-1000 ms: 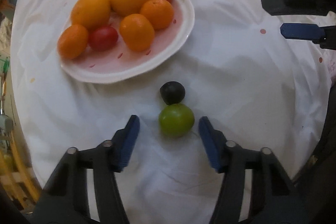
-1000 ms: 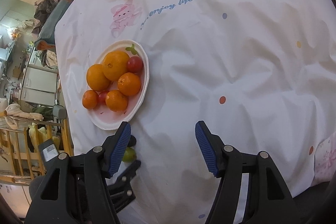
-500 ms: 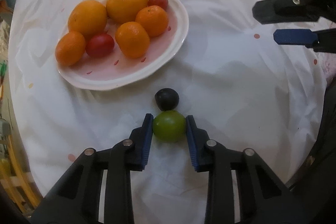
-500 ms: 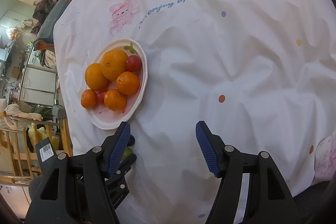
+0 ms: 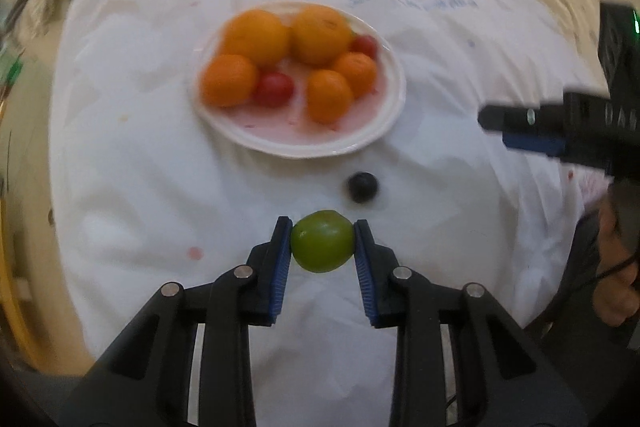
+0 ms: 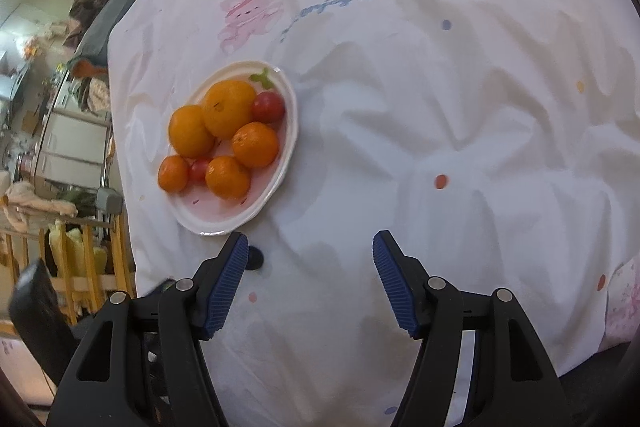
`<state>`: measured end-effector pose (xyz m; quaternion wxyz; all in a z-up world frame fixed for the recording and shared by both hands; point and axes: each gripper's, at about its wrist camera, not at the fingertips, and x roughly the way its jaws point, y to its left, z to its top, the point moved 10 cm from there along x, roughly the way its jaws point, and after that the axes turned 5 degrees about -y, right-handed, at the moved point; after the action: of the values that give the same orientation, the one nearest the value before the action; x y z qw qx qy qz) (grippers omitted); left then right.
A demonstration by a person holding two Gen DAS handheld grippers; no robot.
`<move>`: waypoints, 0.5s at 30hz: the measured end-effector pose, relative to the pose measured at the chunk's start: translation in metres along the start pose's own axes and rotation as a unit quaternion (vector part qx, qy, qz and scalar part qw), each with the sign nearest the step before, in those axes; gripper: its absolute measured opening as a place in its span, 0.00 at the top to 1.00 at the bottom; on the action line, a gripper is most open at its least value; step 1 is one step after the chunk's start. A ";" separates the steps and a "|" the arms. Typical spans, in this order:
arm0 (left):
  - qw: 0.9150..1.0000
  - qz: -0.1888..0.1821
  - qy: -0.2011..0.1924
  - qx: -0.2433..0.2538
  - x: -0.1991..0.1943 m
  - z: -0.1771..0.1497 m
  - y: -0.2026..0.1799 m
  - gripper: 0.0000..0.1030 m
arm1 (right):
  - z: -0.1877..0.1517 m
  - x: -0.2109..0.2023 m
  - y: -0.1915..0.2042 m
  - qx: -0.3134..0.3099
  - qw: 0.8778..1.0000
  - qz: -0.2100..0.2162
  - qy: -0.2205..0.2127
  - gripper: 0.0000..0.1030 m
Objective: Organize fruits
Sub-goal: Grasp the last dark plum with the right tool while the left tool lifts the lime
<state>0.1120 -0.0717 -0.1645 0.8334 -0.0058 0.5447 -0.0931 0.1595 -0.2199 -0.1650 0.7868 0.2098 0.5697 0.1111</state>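
We are gripping the green fruit point(image 5: 322, 246) in our left gripper point(image 5: 322, 247), blue pads pressing on both its sides. Its long axis is lying across the jaws, a small nub pointing up and away from us. It is sitting clear of the white cloth point(image 5: 140, 167). Just beyond, the dark fruit point(image 5: 362, 187) is resting near the plate point(image 5: 304, 147) of oranges point(image 5: 256, 37). Our right gripper point(image 6: 308, 259) is hanging half open, holding nothing.

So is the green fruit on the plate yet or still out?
Out. The green fruit is clamped between the left gripper's pads, short of the plate, with the dark fruit between them.
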 end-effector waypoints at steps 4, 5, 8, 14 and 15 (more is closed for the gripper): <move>0.999 0.015 -0.017 -0.044 -0.016 0.004 0.024 0.74 | -0.006 0.012 0.013 -0.013 1.000 0.014 0.019 0.35; 0.998 0.021 -0.023 -0.051 -0.017 0.004 0.029 0.74 | -0.008 0.017 0.017 -0.016 0.999 0.019 0.027 0.36; 0.994 0.048 -0.057 -0.086 -0.026 0.015 0.049 0.74 | -0.012 0.030 0.031 -0.044 0.998 0.017 0.041 0.48; 0.986 0.056 -0.073 -0.138 -0.028 0.027 0.073 0.74 | -0.032 0.065 0.059 -0.092 0.992 0.023 0.085 0.60; 0.985 0.055 -0.072 -0.144 -0.028 0.027 0.075 0.74 | -0.035 0.070 0.061 -0.096 0.991 0.022 0.092 0.63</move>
<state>0.1365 0.0038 -0.1369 0.8646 -0.1029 0.4908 0.0331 0.1528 -0.1298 -0.2057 0.7451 0.1348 0.6216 0.2008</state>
